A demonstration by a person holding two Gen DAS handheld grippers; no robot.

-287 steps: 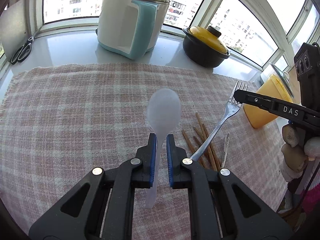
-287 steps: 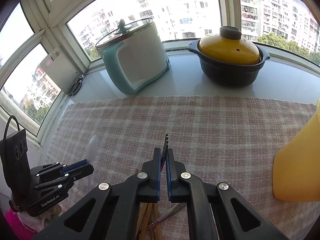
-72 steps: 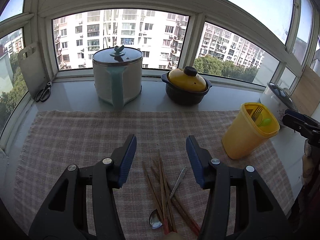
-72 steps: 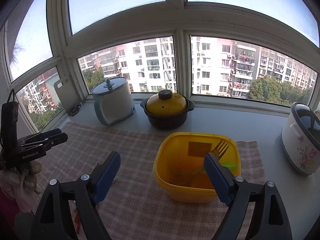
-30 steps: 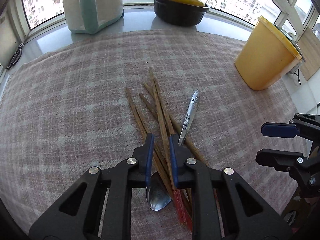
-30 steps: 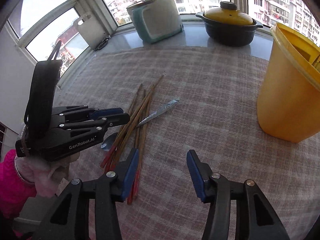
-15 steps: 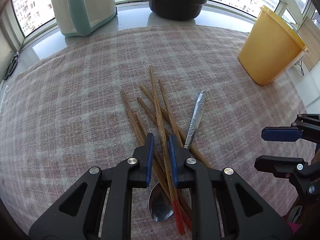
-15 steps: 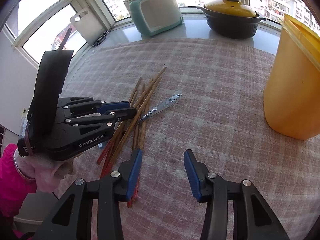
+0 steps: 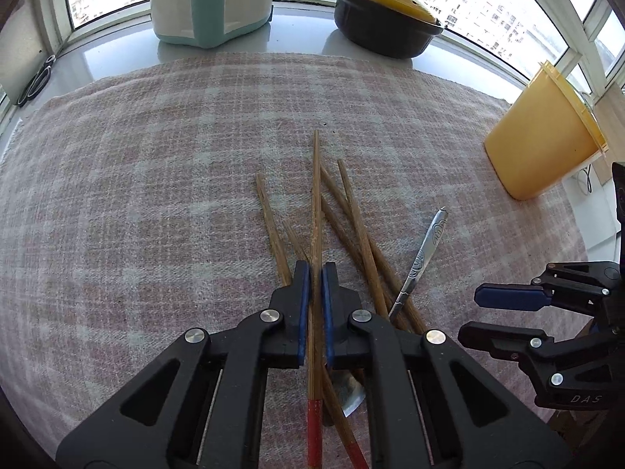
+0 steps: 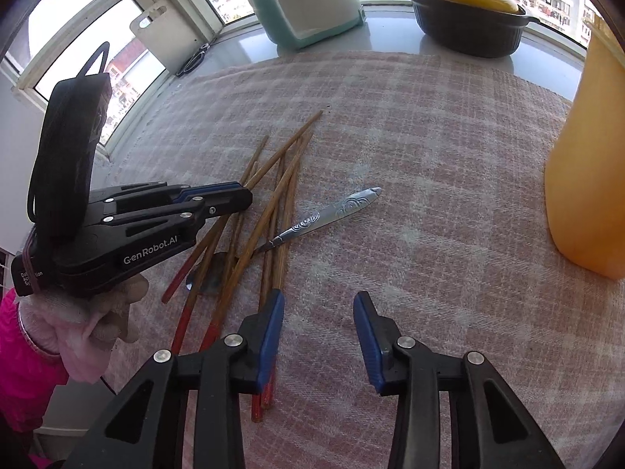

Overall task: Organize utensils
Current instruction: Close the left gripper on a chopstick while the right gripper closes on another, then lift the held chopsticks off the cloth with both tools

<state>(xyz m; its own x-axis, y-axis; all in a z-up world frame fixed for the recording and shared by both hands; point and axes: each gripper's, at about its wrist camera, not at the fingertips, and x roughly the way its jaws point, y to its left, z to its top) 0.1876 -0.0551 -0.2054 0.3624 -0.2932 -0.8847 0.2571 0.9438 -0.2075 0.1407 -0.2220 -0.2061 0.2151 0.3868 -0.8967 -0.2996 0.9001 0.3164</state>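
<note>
Left claw (image 9: 315,273) clamped on one red-tipped wooden chopstick (image 9: 315,211) above the scattered chopsticks (image 10: 273,211) and steel spoon (image 10: 328,215). Right claw (image 10: 318,324) gapes wide, holding nothing. Yellow container (image 9: 543,144) at far right; contents not visible.

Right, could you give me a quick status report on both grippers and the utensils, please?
Left gripper shut on one chopstick. Right gripper open, empty. Other chopsticks and spoon on cloth; yellow bin unobstructed.

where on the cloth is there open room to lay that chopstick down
Bare checked cloth runs left of the chopstick pile toward the teal cooker. Another free strip lies between the metal spoon and the yellow bin. It is crowded around the pile, where the left tool grips one chopstick.
</note>
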